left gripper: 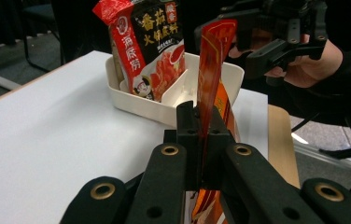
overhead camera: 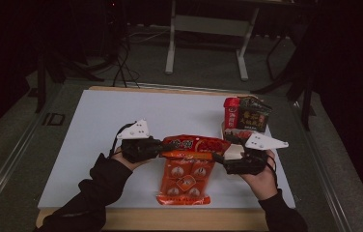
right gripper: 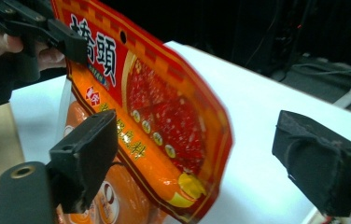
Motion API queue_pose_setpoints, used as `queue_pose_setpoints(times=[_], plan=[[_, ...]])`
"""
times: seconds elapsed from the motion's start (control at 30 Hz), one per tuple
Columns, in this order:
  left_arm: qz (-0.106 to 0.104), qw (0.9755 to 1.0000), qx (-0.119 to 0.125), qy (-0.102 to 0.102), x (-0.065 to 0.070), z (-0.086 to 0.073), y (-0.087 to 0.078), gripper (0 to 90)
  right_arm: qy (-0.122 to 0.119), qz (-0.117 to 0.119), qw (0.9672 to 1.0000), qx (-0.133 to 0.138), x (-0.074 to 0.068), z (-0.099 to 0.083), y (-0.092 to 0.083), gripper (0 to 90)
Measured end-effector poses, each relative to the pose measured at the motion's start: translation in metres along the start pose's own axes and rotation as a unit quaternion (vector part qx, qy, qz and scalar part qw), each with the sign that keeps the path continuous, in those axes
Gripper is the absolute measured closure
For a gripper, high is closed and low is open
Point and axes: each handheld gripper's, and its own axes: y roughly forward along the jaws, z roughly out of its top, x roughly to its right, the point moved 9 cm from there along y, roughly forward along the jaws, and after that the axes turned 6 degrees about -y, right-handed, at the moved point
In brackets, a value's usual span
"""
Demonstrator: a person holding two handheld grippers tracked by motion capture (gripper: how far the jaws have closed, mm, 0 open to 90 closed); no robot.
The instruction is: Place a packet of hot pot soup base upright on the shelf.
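The red-and-orange sauce pouch [overhead camera: 194,145] hangs lifted over the near middle of the table [overhead camera: 97,145], its long axis running across from my left hand to my right, with an orange pack [overhead camera: 185,180] lying flat on the table beneath it. My left gripper [left gripper: 202,122] is clamped hard on the pouch's left edge, the foil pinched thin between its jaws (in its own view the pouch rises edge-on straight out of the pinch). My right gripper [right gripper: 192,163] stands with its jaws spread wide and the pouch's other end between them; the left pad [right gripper: 86,158] sits right against the printed face, but I judge no squeeze yet. So the pouch's free end lies directly inside the right jaws. Beyond it, well apart on the right, stands the white tray [overhead camera: 224,131] with upright packets [overhead camera: 246,115], the likely destination.
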Motion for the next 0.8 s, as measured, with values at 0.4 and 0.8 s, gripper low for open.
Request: queue_pose_setpoints(times=[0.4,0.8], plan=[[-0.003,0.9999,0.007,-0.008,0.001,0.0,0.0,89.3,-0.001,0.055,0.998,-0.031,-0.011,-0.015,0.015,53.9],[0.003,0.9999,0.0,-0.014,0.005,0.001,-0.006,89.0,0.001,0.106,0.9931,-0.051,-0.032,-0.011,0.017,90.0]])
